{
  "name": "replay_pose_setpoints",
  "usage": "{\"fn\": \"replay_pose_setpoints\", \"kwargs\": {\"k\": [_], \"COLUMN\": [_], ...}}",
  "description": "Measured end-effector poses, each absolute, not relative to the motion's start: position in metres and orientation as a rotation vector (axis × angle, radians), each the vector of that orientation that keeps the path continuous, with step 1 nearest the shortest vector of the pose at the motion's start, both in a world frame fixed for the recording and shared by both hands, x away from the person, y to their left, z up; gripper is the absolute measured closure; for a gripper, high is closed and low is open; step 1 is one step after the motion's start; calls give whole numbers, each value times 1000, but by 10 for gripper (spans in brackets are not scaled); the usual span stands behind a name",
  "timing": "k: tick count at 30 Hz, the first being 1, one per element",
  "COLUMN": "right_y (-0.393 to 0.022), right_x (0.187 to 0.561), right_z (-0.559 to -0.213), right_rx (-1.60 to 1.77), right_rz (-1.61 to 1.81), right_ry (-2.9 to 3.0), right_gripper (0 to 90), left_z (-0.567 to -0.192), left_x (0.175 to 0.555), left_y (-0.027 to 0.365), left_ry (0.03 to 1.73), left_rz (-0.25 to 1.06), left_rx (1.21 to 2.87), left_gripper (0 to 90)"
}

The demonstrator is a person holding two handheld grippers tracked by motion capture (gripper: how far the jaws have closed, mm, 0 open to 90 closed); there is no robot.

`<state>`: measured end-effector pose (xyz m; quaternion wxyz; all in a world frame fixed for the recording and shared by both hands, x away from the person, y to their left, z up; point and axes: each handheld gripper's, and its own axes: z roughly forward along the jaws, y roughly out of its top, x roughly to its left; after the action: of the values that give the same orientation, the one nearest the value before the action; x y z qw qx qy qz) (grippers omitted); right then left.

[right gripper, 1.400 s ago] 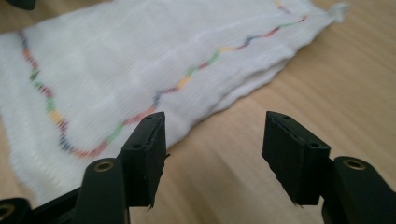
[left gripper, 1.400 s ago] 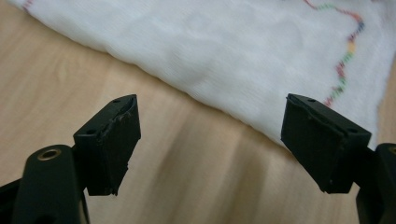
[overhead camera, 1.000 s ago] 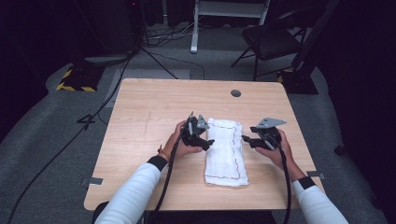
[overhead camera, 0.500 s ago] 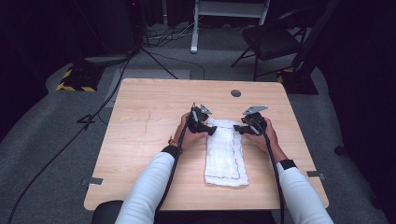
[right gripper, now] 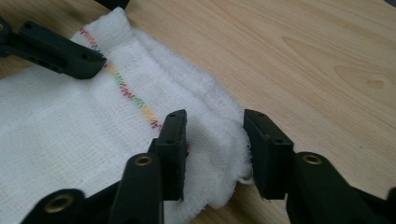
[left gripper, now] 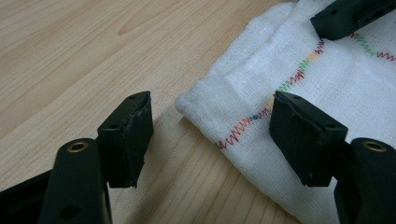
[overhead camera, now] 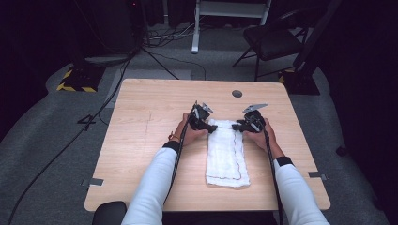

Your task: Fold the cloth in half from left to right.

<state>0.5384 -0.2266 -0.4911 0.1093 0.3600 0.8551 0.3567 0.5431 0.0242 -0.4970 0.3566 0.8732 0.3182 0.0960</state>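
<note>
Folded white cloth (overhead camera: 227,152) lies lengthwise at mid-table (overhead camera: 150,122), slightly right, colour-stitched hem up. Left gripper (left gripper: 212,135) straddles the far-left corner, jaws spread and just now closing, pads not yet pressing. Right gripper (right gripper: 215,149) brackets the far-right corner, jaws narrowing around a raised fold, contact uncertain. Judgement: both should bite all layers evenly before lifting, or the fold slips.

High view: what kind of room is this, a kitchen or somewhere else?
Not a kitchen. It looks like a recording studio or lab: a lone wooden table on grey carpet, dark surroundings, cables trailing over the floor, a black chair and a stand's feet behind. A folded white cloth lies on the table.
</note>
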Motion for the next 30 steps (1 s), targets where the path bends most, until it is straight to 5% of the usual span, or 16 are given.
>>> {"fn": "replay_pose_setpoints", "kwargs": {"k": [8, 15, 30], "right_y": [-217, -211, -200], "right_x": [539, 537, 537], "right_z": [-485, -484, -454], "right_rx": [1034, 988, 932], "right_rz": [981, 934, 1031], "right_ry": [2569, 2526, 2356], "right_gripper": [819, 849, 859], "left_z": [-493, -491, -457], "left_x": [543, 543, 551], "left_y": [23, 23, 28], "left_ry": [740, 700, 724], "left_rz": [182, 222, 445], "left_rx": [2288, 2297, 2260], "left_gripper": [571, 756, 815]}}
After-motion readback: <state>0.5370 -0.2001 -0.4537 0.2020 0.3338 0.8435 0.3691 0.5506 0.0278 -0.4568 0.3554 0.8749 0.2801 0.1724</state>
